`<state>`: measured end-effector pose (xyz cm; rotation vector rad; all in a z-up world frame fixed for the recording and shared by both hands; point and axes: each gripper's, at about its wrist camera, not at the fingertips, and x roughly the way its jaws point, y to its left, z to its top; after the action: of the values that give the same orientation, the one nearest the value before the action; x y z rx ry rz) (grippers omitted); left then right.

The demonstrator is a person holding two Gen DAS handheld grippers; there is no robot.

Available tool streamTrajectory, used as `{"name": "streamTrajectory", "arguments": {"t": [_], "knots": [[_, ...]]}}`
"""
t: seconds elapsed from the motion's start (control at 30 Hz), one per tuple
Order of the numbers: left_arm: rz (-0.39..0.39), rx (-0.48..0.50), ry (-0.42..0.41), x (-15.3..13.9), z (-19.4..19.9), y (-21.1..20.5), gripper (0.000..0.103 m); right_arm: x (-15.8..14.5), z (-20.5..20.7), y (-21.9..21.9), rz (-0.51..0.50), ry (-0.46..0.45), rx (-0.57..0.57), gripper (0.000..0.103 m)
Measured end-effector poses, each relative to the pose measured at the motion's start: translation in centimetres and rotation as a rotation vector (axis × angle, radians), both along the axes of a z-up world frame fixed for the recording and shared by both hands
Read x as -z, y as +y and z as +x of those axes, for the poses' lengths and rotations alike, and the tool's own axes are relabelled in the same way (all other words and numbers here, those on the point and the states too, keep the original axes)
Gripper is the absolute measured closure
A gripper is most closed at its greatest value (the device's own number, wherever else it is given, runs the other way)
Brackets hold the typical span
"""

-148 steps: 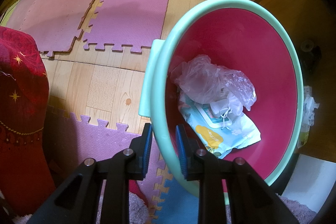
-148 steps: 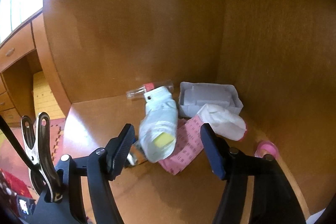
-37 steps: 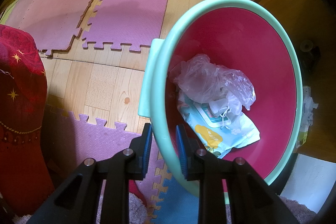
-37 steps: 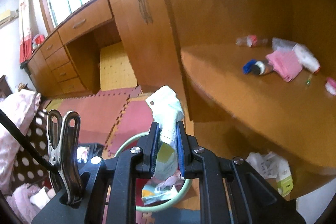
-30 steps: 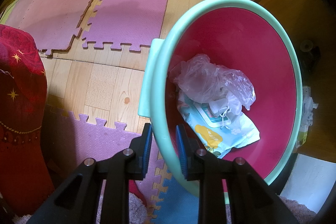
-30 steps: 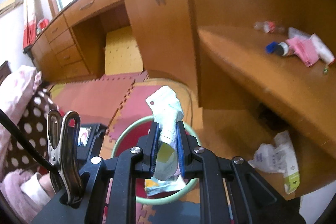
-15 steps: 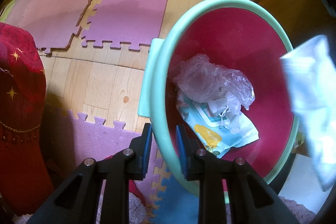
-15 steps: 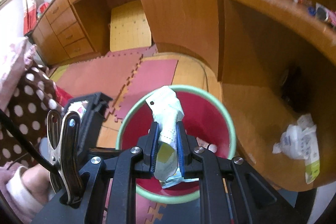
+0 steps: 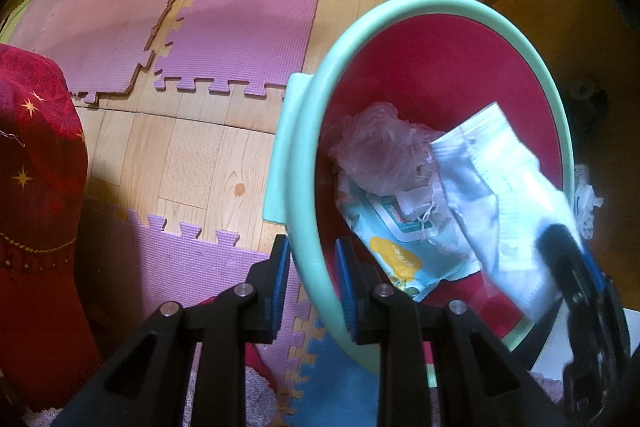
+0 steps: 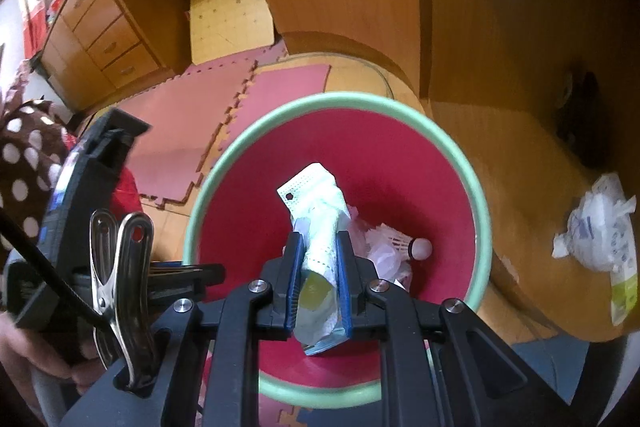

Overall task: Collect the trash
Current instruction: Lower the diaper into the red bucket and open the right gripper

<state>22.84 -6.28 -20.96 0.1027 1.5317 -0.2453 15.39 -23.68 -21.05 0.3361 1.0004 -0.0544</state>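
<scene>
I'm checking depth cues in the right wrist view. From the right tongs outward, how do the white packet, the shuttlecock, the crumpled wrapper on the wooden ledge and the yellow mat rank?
1. White packet: clamped in the right tongs.
2. Shuttlecock: in the red basin, just right.
3. Crumpled wrapper: on the wooden ledge, far right.
4. Yellow mat: under the desk, top.

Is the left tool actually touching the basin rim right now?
Touching. The left wrist view shows the left tool shut on the basin rim, the green edge pinched between both blue pads with no gap on either side.
</scene>
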Motion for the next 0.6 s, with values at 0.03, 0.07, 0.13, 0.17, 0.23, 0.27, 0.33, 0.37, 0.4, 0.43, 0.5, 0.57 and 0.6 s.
{"name": "streamTrajectory", "arguments": {"t": [0.03, 0.07, 0.13, 0.17, 0.23, 0.27, 0.33, 0.37, 0.4, 0.43, 0.5, 0.57, 0.6], "knots": [[0.0, 0.0, 0.0, 0.0, 0.0, 0.0, 0.079, 0.3, 0.0, -0.1, 0.007, 0.007, 0.005, 0.086], [0.0, 0.0, 0.0, 0.0, 0.0, 0.0, 0.079, 0.7, 0.1, -0.2, 0.013, 0.015, 0.009, 0.086], [0.002, 0.001, -0.001, 0.0, 0.0, 0.0, 0.079, 1.4, 0.2, -0.3, 0.023, 0.032, 0.015, 0.086], [0.002, 0.001, -0.001, 0.0, 0.0, 0.0, 0.079, 1.6, 0.2, -0.2, 0.027, 0.038, 0.014, 0.086], [0.003, 0.003, -0.002, -0.1, 0.0, 0.0, 0.079, 2.2, 0.3, 0.0, 0.023, 0.052, 0.008, 0.086], [0.002, 0.003, -0.002, -0.1, 0.0, 0.0, 0.079, 2.4, 0.4, 0.1, 0.02, 0.06, 0.003, 0.086], [0.001, 0.002, -0.002, -0.1, 0.0, 0.0, 0.079, 3.0, 0.6, 0.4, 0.02, 0.076, -0.004, 0.086], [0.001, 0.002, -0.002, -0.1, 0.0, 0.0, 0.079, 3.1, 0.6, 0.5, 0.02, 0.08, -0.006, 0.086], [0.002, 0.002, -0.002, -0.1, 0.1, 0.0, 0.079, 3.2, 0.6, 0.5, 0.019, 0.083, -0.008, 0.086], [0.002, 0.003, -0.002, -0.1, 0.1, 0.0, 0.079, 3.3, 0.6, 0.5, 0.018, 0.086, -0.009, 0.086], [0.0, 0.002, -0.002, -0.1, 0.1, 0.0, 0.079, 3.4, 0.6, 0.4, 0.018, 0.091, -0.01, 0.086], [0.001, 0.002, -0.002, -0.1, 0.0, 0.0, 0.079, 3.4, 0.6, 0.4, 0.022, 0.094, -0.007, 0.086], [0.001, 0.002, -0.002, -0.1, 0.0, 0.0, 0.079, 3.4, 0.6, 0.4, 0.024, 0.096, -0.007, 0.086]]}}
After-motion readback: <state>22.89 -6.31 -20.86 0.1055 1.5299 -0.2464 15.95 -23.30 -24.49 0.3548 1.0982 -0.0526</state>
